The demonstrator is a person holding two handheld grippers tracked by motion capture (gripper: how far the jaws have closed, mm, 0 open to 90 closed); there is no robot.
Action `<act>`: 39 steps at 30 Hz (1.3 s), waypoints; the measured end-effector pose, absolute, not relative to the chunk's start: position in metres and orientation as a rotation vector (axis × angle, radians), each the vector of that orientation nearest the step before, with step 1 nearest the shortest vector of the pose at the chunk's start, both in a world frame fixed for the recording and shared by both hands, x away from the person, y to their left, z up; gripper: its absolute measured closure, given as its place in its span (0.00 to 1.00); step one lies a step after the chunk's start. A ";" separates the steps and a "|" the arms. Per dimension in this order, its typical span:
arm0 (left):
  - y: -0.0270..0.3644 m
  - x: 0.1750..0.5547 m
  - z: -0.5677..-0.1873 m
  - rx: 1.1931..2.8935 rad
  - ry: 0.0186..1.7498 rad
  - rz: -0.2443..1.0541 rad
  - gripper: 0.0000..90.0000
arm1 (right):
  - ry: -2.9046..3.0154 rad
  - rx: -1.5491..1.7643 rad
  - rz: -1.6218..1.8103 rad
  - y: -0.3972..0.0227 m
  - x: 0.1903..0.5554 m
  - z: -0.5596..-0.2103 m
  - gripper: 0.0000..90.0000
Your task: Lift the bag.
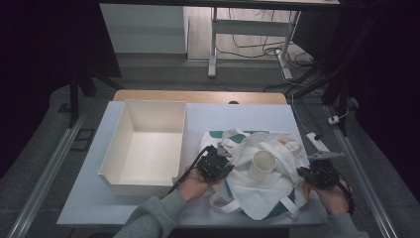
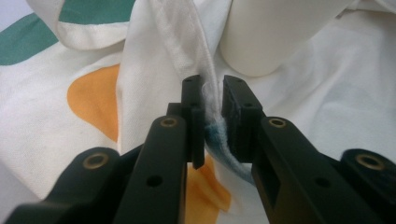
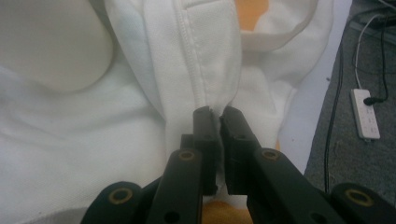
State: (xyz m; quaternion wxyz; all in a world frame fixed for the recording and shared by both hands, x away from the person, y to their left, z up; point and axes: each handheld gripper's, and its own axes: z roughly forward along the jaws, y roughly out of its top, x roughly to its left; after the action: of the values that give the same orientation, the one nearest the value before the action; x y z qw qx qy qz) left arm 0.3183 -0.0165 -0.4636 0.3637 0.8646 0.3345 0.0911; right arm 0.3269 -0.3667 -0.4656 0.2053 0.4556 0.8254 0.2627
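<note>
A white cloth tote bag (image 1: 267, 186) with green and orange patches lies crumpled on the right half of the table. A white paper cup (image 1: 262, 164) stands upright among its folds. My left gripper (image 1: 217, 165) is at the bag's left side, shut on a fold of the bag's cloth (image 2: 211, 100), with the cup (image 2: 275, 32) just beyond. My right gripper (image 1: 318, 174) is at the bag's right edge, shut on a stitched hem of the bag (image 3: 198, 70). The cup's side (image 3: 51, 42) shows at the upper left of the right gripper view.
An open, empty cream box (image 1: 144, 144) sits on the left half of the white table (image 1: 247, 115). A power strip with cables (image 3: 365, 114) lies on the grey floor to the right of the table. Desk legs and cables stand behind it.
</note>
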 end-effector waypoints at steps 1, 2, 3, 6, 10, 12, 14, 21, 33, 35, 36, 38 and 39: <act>-0.016 0.318 -0.463 2.220 0.860 0.234 0.88 | 2.296 1.257 0.745 -0.367 0.326 -0.463 0.95; -0.016 0.317 -0.461 2.216 0.858 0.232 0.88 | 2.293 1.247 0.753 -0.367 0.325 -0.462 0.95; -0.015 0.317 -0.460 2.215 0.853 0.231 0.88 | 2.287 1.229 0.766 -0.367 0.324 -0.459 0.95; -0.012 0.315 -0.455 2.200 0.845 0.225 0.89 | 2.260 1.206 0.813 -0.367 0.321 -0.451 0.95; -0.009 0.314 -0.450 2.177 0.839 0.207 0.90 | 2.226 1.186 0.859 -0.368 0.317 -0.443 0.95; -0.008 0.313 -0.447 2.168 0.834 0.197 0.90 | 2.214 1.183 0.874 -0.368 0.316 -0.440 0.95; -0.008 0.312 -0.444 2.162 0.826 0.192 0.90 | 2.206 1.179 0.885 -0.369 0.316 -0.439 0.95; -0.008 0.304 -0.432 2.138 0.789 0.193 0.91 | 2.173 1.180 0.924 -0.372 0.314 -0.435 0.95; 0.012 0.302 -0.404 2.056 0.771 0.186 0.91 | 2.088 1.163 1.029 -0.377 0.310 -0.422 0.96; 0.015 0.302 -0.402 2.045 0.770 0.179 0.91 | 2.076 1.157 1.044 -0.377 0.309 -0.420 0.96; 0.016 0.302 -0.400 2.042 0.772 0.178 0.91 | 2.069 1.153 1.052 -0.376 0.309 -0.420 0.96; 0.017 0.302 -0.399 2.040 0.769 0.176 0.91 | 2.064 1.144 1.051 -0.375 0.309 -0.418 0.96; 0.019 0.302 -0.398 2.038 0.768 0.174 0.91 | 2.060 1.139 1.054 -0.375 0.309 -0.417 0.96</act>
State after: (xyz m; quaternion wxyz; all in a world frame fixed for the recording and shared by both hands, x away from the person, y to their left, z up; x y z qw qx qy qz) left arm 0.3025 0.0186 -0.3978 0.4604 0.8281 0.3119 0.0707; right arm 0.3094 -0.3748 -0.4166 0.2775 0.4243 0.7674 0.3926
